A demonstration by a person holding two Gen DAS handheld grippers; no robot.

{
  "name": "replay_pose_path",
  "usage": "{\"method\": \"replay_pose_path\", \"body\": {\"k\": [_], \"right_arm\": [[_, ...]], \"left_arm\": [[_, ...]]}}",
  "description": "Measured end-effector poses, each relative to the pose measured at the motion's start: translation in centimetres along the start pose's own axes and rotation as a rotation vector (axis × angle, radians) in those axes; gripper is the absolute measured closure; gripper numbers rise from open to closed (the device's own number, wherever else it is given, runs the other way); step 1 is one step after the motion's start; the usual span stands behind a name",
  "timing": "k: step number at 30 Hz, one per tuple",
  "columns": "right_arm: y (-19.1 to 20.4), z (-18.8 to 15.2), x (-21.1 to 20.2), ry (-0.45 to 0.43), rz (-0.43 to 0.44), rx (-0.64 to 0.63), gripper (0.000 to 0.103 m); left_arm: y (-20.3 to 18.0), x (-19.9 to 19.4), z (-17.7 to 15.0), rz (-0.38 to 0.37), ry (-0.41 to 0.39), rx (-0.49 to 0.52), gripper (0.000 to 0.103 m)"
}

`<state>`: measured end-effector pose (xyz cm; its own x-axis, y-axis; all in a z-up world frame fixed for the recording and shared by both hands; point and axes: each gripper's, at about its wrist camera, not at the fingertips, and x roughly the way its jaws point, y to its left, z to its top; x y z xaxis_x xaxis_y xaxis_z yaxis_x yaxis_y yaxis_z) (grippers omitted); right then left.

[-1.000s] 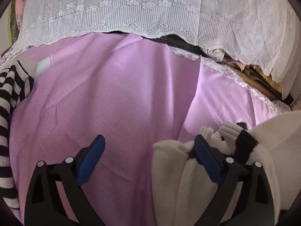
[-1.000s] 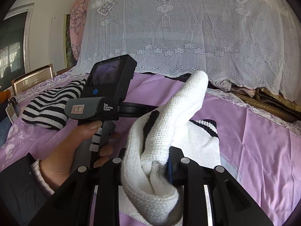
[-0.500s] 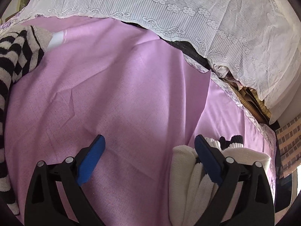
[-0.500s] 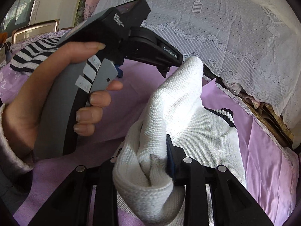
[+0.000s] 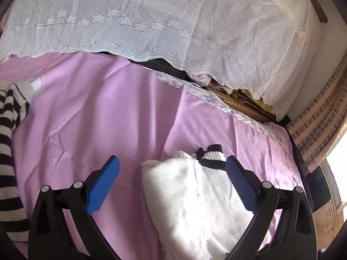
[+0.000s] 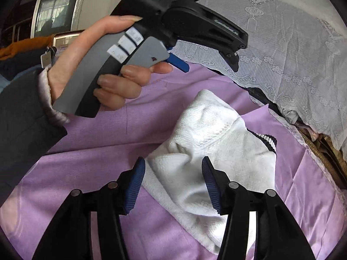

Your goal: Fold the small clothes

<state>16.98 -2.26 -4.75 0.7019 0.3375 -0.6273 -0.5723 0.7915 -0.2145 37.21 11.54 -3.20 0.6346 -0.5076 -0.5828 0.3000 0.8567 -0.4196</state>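
Item: white knit garment [image 6: 208, 149], folded on the pink bed sheet [image 6: 97, 151], at twelve o'clock of the right tool [image 6: 172, 183], jaws opening, nothing gripped; left tool [image 5: 172, 184] released; risk: springy knit may unfold.

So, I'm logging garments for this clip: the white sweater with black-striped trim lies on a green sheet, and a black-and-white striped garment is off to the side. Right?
Not quite. The sheet is pink-lilac, not green, as the left wrist view shows. The rest holds: the white sweater with black-striped trim lies on it, and the black-and-white striped garment is off to the side.
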Motion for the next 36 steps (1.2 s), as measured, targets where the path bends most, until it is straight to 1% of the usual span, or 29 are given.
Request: {"method": "replay_pose_path", "body": {"k": [1, 3, 4, 5, 6, 8, 9, 10, 11, 12, 14, 17, 18, 19, 21, 22, 24, 26, 28, 30, 32, 33, 34, 36], "right_arm": [[-1.5, -0.2, -0.6, -0.005, 0.035, 0.053, 0.067], [-4.9, -0.6, -1.6, -0.020, 0.120, 0.188, 0.076], [-6.5, -0.8, -2.0, -0.033, 0.148, 0.256, 0.083], [-7.8, -0.8, -2.2, -0.046, 0.163, 0.315, 0.086], [-8.9, -0.8, -2.3, -0.057, 0.179, 0.366, 0.087], [-9.9, -1.2, -2.5, -0.075, 0.284, 0.437, 0.087], [-9.7, -1.4, -2.4, -0.064, 0.352, 0.440, 0.087], [-9.2, -1.4, -2.2, -0.040, 0.407, 0.413, 0.087], [-8.3, -1.5, -2.2, -0.024, 0.405, 0.371, 0.087], [-7.3, -1.5, -2.0, -0.012, 0.380, 0.330, 0.087], [-5.7, -1.4, -1.3, 0.013, 0.366, 0.287, 0.087], [-4.2, -1.6, -0.4, 0.041, 0.312, 0.247, 0.079], [-4.0, -1.8, 0.2, 0.062, 0.317, 0.232, 0.074], [-3.0, -2.2, 0.3, 0.084, 0.314, 0.222, 0.074], [-2.7, -2.6, 1.3, 0.113, 0.311, 0.218, 0.073], [-2.8, -2.8, 1.7, 0.121, 0.316, 0.223, 0.072], [-3.0, -2.8, 1.9, 0.120, 0.326, 0.235, 0.072], [-3.2, -2.8, 1.5, 0.109, 0.330, 0.247, 0.071], [-3.3, -2.6, 0.3, 0.065, 0.324, 0.245, 0.071], [-3.1, -2.2, -0.7, 0.025, 0.295, 0.220, 0.070], [-2.3, -1.8, -1.0, 0.011, 0.234, 0.176, 0.061], [-1.6, -1.8, -0.9, 0.009, 0.193, 0.144, 0.052], [-0.8, -1.9, -0.8, 0.008, 0.158, 0.107, 0.045], [1.2, -1.9, -0.3, 0.014, 0.100, 0.022, 0.043]], "left_arm": [[-0.9, 0.4, -0.3, -0.021, 0.021, 0.026, 0.007], [-2.5, 1.4, -1.2, -0.041, 0.067, 0.079, 0.007], [-3.0, 2.0, -1.6, -0.031, 0.086, 0.102, 0.007], [-3.3, 2.7, -2.2, -0.006, 0.105, 0.119, 0.007], [-3.3, 3.3, -2.7, 0.025, 0.123, 0.126, 0.007], [-2.6, 4.9, -3.6, 0.062, 0.173, 0.105, 0.007], [-2.0, 5.6, -4.0, 0.074, 0.201, 0.088, 0.007], [-1.3, 6.2, -4.3, 0.097, 0.222, 0.072, 0.007], [-0.7, 6.5, -4.5, 0.118, 0.234, 0.056, 0.007], [-0.3, 6.7, -4.6, 0.118, 0.241, 0.042, 0.007], [0.2, 6.4, -4.6, 0.104, 0.239, 0.022, 0.007], [-0.8, 5.9, -5.0, 0.130, 0.227, 0.075, 0.007], [-1.2, 6.0, -5.2, 0.129, 0.238, 0.100, 0.007], [-1.8, 6.3, -5.6, 0.144, 0.252, 0.131, 0.007], [-2.2, 7.1, -6.3, 0.200, 0.273, 0.176, 0.004], [-1.8, 7.3, -6.4, 0.190, 0.278, 0.164, 0.004], [-0.2, 7.2, -6.2, 0.131, 0.300, 0.080, 0.004], [0.9, 6.2, -6.1, 0.096, 0.285, 0.015, 0.004], [1.1, 4.3, -6.1, 0.120, 0.241, 0.007, 0.005], [1.1, 2.7, -6.3, 0.131, 0.220, 0.020, 0.005], [1.4, 2.5, -6.8, 0.097, 0.244, 0.009, 0.005], [1.6, 2.8, -6.9, 0.083, 0.254, -0.004, 0.005], [1.8, 3.2, -6.9, 0.082, 0.252, -0.017, 0.005], [1.9, 4.0, -6.7, 0.065, 0.246, -0.034, 0.005]]}}
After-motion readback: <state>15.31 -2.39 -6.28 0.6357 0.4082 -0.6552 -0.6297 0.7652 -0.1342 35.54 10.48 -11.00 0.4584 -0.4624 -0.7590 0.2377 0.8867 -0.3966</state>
